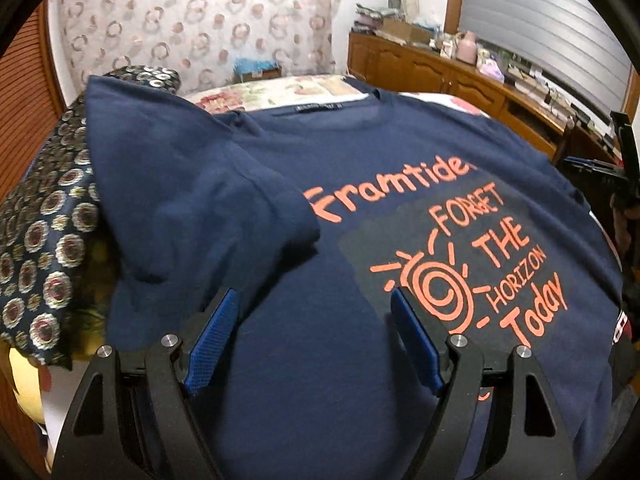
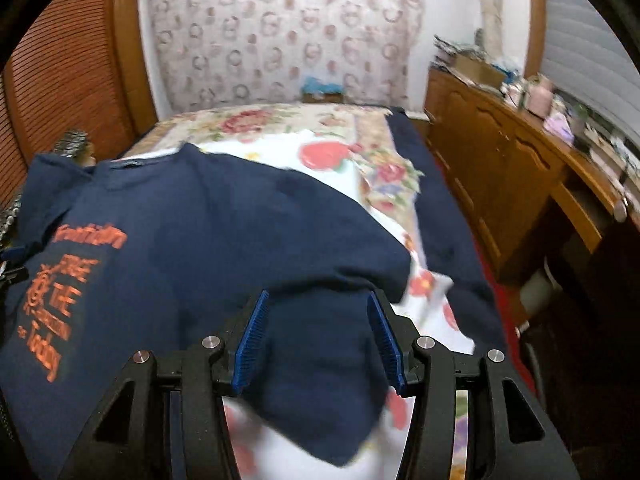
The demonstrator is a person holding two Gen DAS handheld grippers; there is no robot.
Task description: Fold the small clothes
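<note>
T-shirt, navy with orange print, lies chest-up on the floral bedspread, directly ahead of both grippers. One shirt in play, two grippers, two sleeves.

Step, as I read it: sleeve folds. The sleeve ahead-left of the left gripper is already turned in over the chest, its cuff touching the "Framtide" lettering. Left jaws spread wide, nothing between the pads, hovering over the lower chest, so released.

Right gripper: blue pads apart, with the other sleeve lying between them. Cannot tell whether the pads pinch the cloth or just straddle it; the view is motion-blurred. That sleeve hangs outward toward the bed edge, not yet folded in.

Next move likely needs a firm pinch on that sleeve, then a carry left across the print to mirror the first fold, keeping the shoulder line flat.

Also seen: one patterned dark fabric left of the left gripper, one wooden cabinet run to the right.
</note>
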